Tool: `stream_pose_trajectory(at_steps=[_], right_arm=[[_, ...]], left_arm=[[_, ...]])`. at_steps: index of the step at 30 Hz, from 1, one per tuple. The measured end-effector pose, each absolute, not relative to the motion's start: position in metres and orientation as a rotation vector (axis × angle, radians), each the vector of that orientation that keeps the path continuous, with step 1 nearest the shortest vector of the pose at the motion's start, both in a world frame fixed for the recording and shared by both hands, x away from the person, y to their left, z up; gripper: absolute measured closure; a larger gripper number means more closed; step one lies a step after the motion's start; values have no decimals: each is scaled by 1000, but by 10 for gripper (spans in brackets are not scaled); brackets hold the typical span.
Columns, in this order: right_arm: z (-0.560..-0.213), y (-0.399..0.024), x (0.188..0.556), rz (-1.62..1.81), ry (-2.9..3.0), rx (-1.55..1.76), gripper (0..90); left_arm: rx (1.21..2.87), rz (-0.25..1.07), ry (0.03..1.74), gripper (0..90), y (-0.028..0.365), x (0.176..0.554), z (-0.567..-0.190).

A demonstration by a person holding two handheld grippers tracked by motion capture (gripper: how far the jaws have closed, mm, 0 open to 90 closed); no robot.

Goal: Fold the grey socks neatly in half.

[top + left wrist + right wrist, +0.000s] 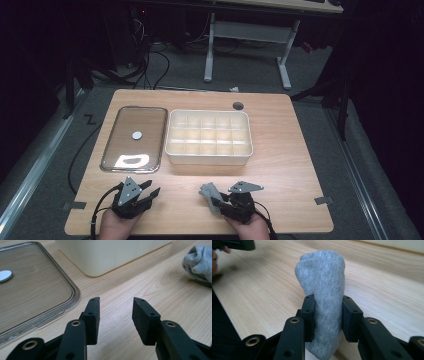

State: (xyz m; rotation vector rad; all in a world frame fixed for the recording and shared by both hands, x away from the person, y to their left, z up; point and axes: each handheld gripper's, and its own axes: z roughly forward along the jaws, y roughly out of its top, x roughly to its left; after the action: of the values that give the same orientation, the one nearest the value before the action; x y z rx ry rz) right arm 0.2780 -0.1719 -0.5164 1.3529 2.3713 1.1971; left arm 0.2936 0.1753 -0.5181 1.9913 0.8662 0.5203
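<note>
Jaws on the right gripper (325,315) press from both sides on a rolled grey sock (323,290), pinching its lower half while the rounded upper end stands free above the pads. In the high view the sock (208,192) sits at the near edge of the wooden surface (280,165), just left of that gripper. The hold is low on a soft, springy roll, so the likely trouble is the roll loosening or slipping out as it is lifted; a loose end could also unfurl and drag. The left gripper (116,315) rests near the same edge with its jaws parted and nothing between them, so it gives no support. Farther off, the cream divided box (209,137) has small cells, and a bulging sock may catch on a divider or perch across two cells. Beside the box lies its clear lid (134,138), well away from the path.
</note>
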Motion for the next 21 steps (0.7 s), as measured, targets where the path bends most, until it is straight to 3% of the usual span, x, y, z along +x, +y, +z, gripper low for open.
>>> stream_pose_trajectory(at_steps=[21], right_arm=[[-483, -208, 304, 582, 2456, 1389, 685]], left_arm=[[2018, 512, 820, 580, 173, 295, -522]])
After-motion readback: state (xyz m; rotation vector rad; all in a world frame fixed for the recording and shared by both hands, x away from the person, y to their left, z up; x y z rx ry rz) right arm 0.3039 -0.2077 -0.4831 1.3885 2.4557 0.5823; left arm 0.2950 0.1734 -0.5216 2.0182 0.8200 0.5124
